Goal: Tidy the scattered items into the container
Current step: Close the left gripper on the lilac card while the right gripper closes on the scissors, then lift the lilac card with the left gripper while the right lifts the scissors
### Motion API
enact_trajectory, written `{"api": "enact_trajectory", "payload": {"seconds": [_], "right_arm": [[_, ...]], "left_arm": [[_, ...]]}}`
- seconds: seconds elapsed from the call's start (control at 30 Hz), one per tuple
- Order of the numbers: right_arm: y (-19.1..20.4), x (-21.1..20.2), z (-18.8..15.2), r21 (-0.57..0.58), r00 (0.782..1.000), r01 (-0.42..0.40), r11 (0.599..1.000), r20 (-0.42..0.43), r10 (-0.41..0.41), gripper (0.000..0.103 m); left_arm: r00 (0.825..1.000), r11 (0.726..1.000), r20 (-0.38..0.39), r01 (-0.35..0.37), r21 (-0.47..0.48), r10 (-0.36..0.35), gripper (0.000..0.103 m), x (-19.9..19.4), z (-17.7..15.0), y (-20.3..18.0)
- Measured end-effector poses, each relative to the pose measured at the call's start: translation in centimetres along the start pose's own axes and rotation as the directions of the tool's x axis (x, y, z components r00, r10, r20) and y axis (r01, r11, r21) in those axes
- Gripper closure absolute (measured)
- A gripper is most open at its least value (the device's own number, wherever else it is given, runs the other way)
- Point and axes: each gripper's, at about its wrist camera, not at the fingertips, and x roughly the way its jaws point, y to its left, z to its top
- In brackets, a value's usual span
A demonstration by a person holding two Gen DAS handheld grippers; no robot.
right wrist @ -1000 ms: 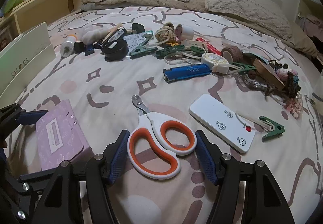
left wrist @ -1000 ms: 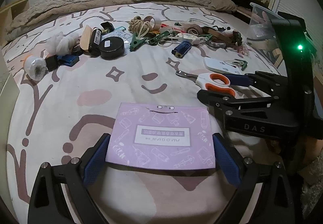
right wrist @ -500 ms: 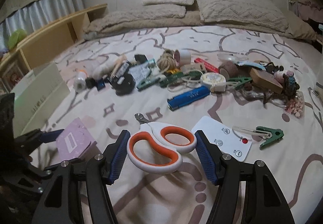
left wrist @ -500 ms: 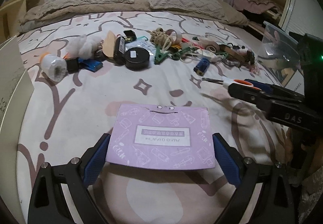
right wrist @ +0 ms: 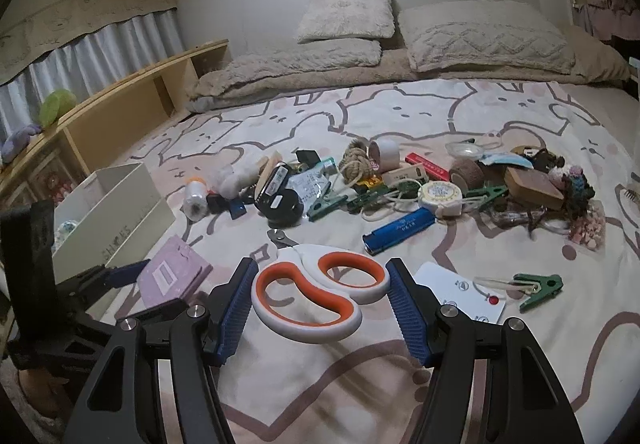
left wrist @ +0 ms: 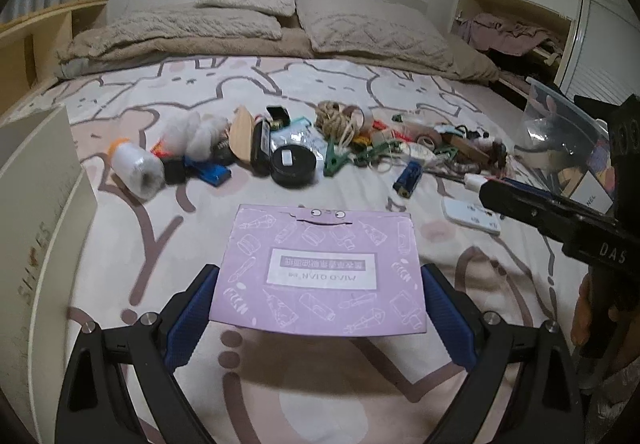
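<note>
**Scissors and purple box both in grip, lifted off the bed**

Scissors (right wrist: 320, 294) with orange-and-white handles sit between the blue pads of the right gripper (right wrist: 322, 308), which is clenched across the handle loops; the short blades point away toward the clutter pile (right wrist: 400, 183). Purple box (left wrist: 320, 272) is clamped flat by its two side edges in the left gripper (left wrist: 320, 304), printed face up.

Landmark: white shoe box (right wrist: 116, 219), open-topped, at the bed's edge.
- Purple box: in the right wrist view, held just beside the white shoe box, on the side nearer the camera.
- Scissors: farther from it, beyond the purple box.
- Clutter pile: well apart from it, across the bedsheet (right wrist: 440, 384).
- A clear plastic bin (left wrist: 560, 131) stands on the opposite side of the bed from it and already holds some things.

Step in hand, by my judgement: carry phase, both items picked, neither yet deposited. Which container is the target I cannot tell. Next move calls for bringing each gripper over an open top, then opening the jaws. Risk: the scissors may pivot if held by the loops alone.
</note>
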Motion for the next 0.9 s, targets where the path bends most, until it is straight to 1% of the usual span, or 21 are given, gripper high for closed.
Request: {"api": "enact_trajectory", "payload": {"seconds": [0.27, 0.43, 0.7, 0.9], "right_arm": [[0.6, -1.6, 2.1, -0.001, 0.998, -0.023, 1.0, 0.062, 0.023, 0.037], [1.0, -2.6, 3.7, -0.001, 0.995, -0.034, 0.999, 0.098, 0.034, 0.037], [2.5, -4.1, 6.4, -0.032, 0.986, -0.05, 0.998, 0.156, 0.054, 0.037], [3.5, -4.9, 8.0, -0.045, 0.978, -0.055, 0.997, 0.197, 0.063, 0.037]], "left_arm": [[0.996, 0.998, 0.078, -0.039, 0.051, 0.035, 0.005, -2.6, 2.3, -0.4], [0.991, 0.997, 0.121, -0.059, 0.047, 0.053, 0.005, -4.0, 3.9, -0.1], [0.974, 0.996, 0.212, -0.083, 0.034, 0.074, 0.005, -7.1, 7.2, 0.5], [0.96, 0.996, 0.268, -0.088, 0.008, 0.083, 0.005, -9.2, 8.9, 1.1]]}}
